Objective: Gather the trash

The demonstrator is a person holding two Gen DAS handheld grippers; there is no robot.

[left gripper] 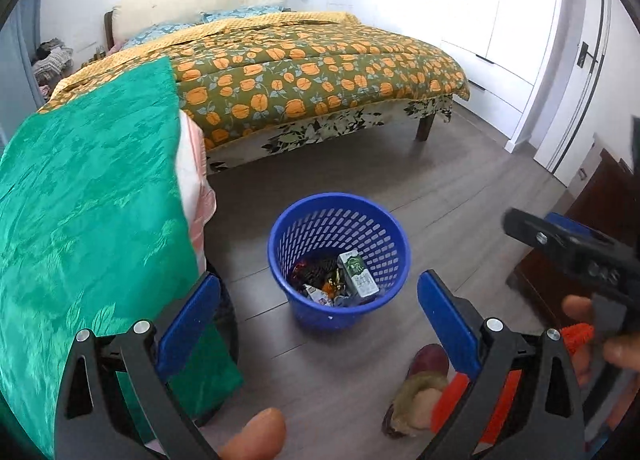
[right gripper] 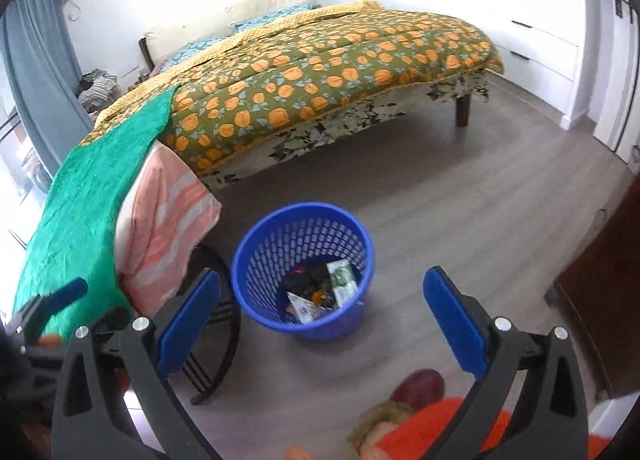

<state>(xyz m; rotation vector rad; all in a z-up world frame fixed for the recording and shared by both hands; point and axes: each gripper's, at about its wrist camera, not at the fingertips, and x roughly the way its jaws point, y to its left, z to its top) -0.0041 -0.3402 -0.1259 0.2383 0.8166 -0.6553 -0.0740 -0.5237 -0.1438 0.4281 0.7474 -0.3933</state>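
Note:
A blue mesh waste basket (left gripper: pixel 280 236) stands on the wood floor and holds a green-and-white carton (left gripper: pixel 358 274) and several wrappers (left gripper: pixel 316 280). My left gripper (left gripper: pixel 320 312) is open and empty, held above and just in front of the basket. The basket also shows in the right wrist view (right gripper: pixel 256 236), with the carton (right gripper: pixel 342 284) inside. My right gripper (right gripper: pixel 322 314) is open and empty, also above the basket's near side. The right gripper's body shows at the right of the left wrist view (left gripper: pixel 568 248).
A bed with an orange-flowered quilt (left gripper: pixel 320 72) stands behind the basket. A chair draped in green cloth (left gripper: pixel 88 212) and a pink striped cloth (right gripper: pixel 168 220) is on the left. Dark wooden furniture (right gripper: pixel 600 300) is on the right. A slippered foot (left gripper: pixel 420 392) is near the bottom.

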